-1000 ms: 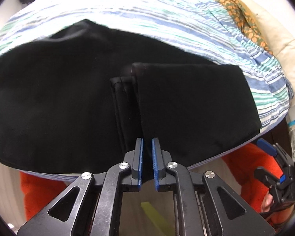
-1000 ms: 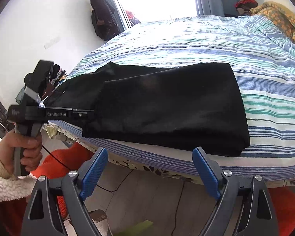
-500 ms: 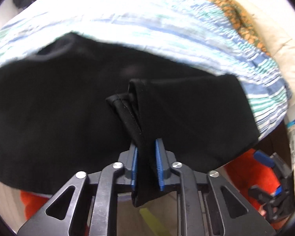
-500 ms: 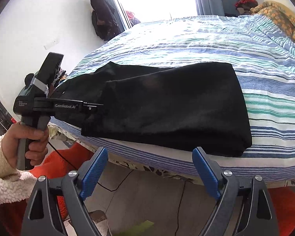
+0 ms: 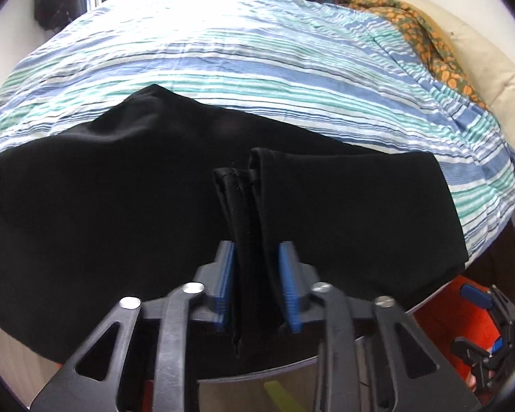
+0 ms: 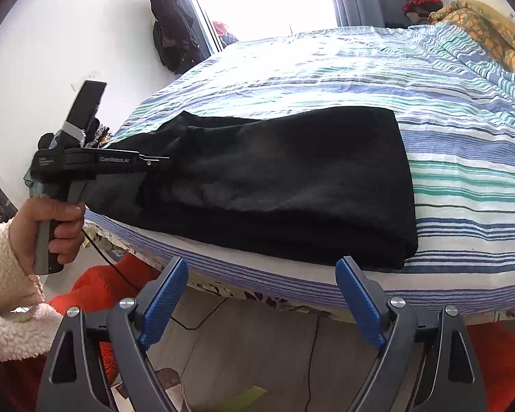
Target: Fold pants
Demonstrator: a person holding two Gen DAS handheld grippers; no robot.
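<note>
Black pants lie folded on the striped bed, near its front edge; they also show in the right wrist view. My left gripper has a bunched fold of the pants' hem edge between its blue pads and lifts it a little off the layer below. In the right wrist view the left gripper sits at the pants' left end. My right gripper is open and empty, off the bed's front edge, below the pants.
The striped bedspread stretches behind the pants. An orange-patterned blanket and a cream pillow lie at the far right. Dark clothes hang on the wall. Orange fabric and wooden floor lie below the bed edge.
My left gripper has moved forward over the pants, its jaws a little wider around a thicker bunch of hem, which is now lifted. The right gripper has not moved.
</note>
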